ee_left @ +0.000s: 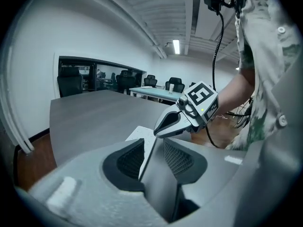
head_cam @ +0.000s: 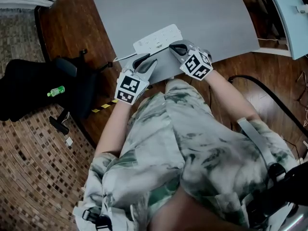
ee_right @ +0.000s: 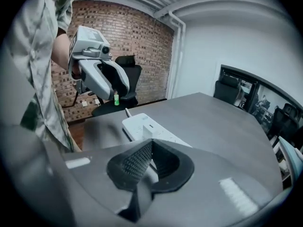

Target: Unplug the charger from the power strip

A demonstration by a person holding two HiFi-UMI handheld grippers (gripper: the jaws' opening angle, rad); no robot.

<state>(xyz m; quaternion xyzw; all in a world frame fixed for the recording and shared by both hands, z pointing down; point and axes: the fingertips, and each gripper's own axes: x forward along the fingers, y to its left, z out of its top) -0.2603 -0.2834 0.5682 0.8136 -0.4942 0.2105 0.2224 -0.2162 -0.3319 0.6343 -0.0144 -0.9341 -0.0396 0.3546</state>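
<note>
Left gripper (head_cam: 146, 62) jaws apart, empty, just beside power strip (head_cam: 158, 38) on table (head_cam: 192, 13). Right gripper (head_cam: 179, 48) closed, empty, near charger (ee_right: 147, 132), which sits plugged in. Approach step, I'd say. Next: left pins strip, right opens, straddles charger.

No legible words or numbers; cubes (head_cam: 129, 87) on the left tongs (head_cam: 150, 62) and right tongs (head_cam: 176, 48) bear only black-and-white square markers.
</note>
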